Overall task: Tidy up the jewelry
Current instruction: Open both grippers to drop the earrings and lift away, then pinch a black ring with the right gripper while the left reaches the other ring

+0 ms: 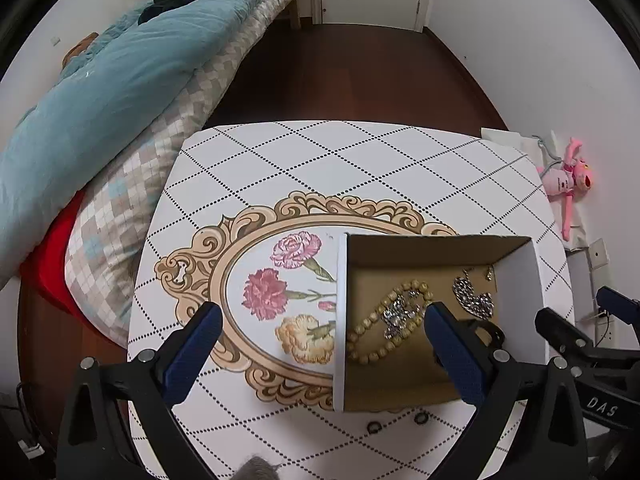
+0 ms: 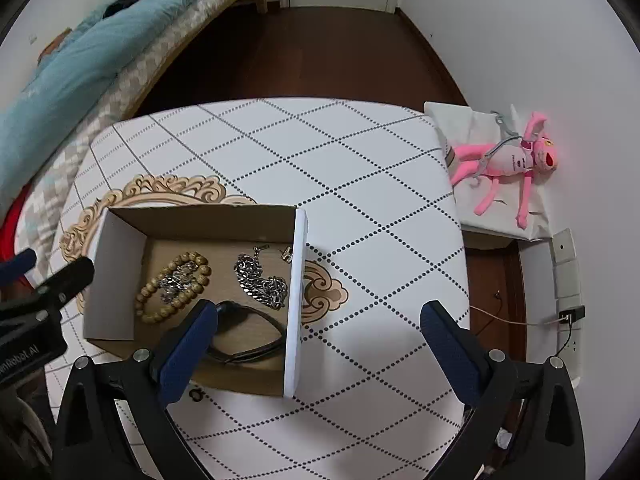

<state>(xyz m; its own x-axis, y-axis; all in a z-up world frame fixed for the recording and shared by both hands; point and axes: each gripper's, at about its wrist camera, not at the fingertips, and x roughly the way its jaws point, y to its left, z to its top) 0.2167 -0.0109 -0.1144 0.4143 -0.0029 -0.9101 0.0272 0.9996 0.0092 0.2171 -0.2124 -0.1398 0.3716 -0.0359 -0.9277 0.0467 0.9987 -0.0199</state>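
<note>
An open cardboard box [image 2: 296, 300] stands on the table; it also shows in the left wrist view [image 1: 340, 320]. Inside lie a wooden bead bracelet [image 2: 176, 288] with a silver piece [image 2: 178, 280] on it, a silver chain [image 2: 260, 284], a dark band [image 2: 248, 336] and a small clasp [image 2: 286, 255]. The beads [image 1: 384, 328] and chain [image 1: 472, 296] also show in the left wrist view. Two small rings [image 1: 396, 422] lie on the table in front of the box. My left gripper [image 1: 324, 320] is open over the box's left wall. My right gripper [image 2: 320, 320] is open over its right wall.
The table [image 2: 320, 160] has a white quilted-pattern cover with a flower medallion [image 1: 280, 280]. A bed with a teal duvet [image 1: 100, 92] is at the left. A pink plush toy [image 2: 516, 160] lies on a white bag at the right. Wall sockets and a cable [image 2: 568, 312] are beside it.
</note>
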